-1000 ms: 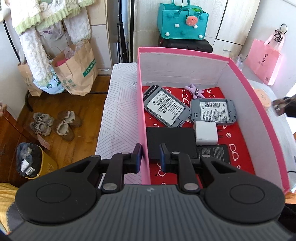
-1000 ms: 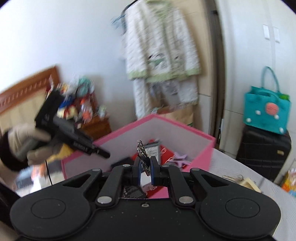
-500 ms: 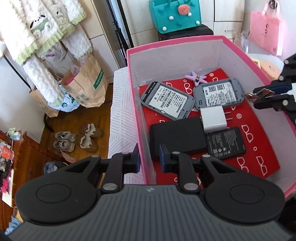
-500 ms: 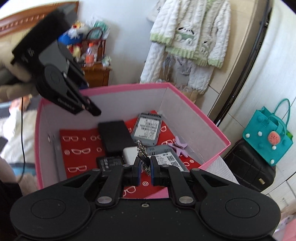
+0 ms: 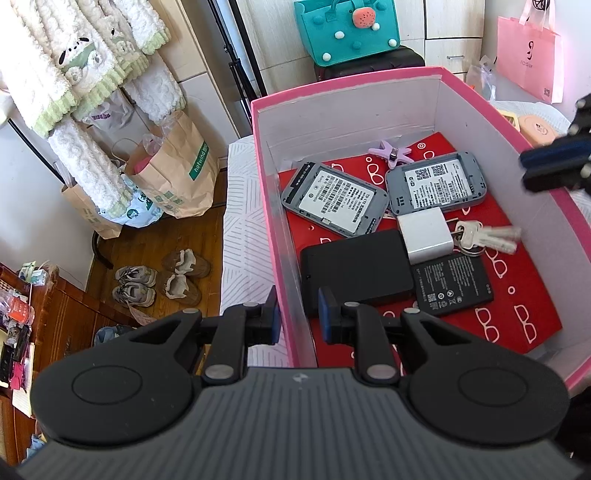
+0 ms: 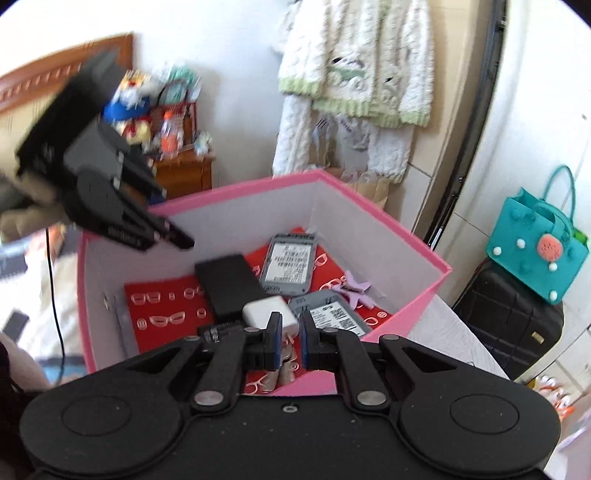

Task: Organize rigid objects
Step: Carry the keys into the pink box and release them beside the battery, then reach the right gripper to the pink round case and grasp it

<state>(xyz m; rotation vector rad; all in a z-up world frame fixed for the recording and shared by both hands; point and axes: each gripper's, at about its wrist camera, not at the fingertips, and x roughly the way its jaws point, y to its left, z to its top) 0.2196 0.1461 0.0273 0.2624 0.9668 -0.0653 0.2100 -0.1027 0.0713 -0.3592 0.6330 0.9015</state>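
A pink box [image 5: 369,85] with a red lining holds two grey devices [image 5: 332,199], a white charger [image 5: 424,236], a black power bank [image 5: 354,269], a battery [image 5: 450,284] and a purple clip [image 5: 389,151]. A bunch of keys [image 5: 480,236] lies on the lining beside the charger, blurred. My left gripper [image 5: 299,319] is shut on the box's left wall, one pad inside and one outside. My right gripper [image 6: 289,345] hovers over the box's near rim [image 6: 406,321], shut with nothing between its pads. The keys [image 6: 280,373] lie below it. In the left wrist view, the right gripper [image 5: 524,168] is over the right wall.
The box stands on a white patterned cover [image 5: 243,221]. On the wooden floor to the left lie shoes [image 5: 162,277] and paper bags [image 5: 177,170]. A teal bag [image 5: 347,29] sits on a black suitcase behind the box. A pink bag [image 5: 528,55] hangs at the back right.
The keys have left my right gripper and now lie in the box next to the charger. The right gripper has drawn back to the rim. The left gripper has rolled, keeping its hold on the wall.
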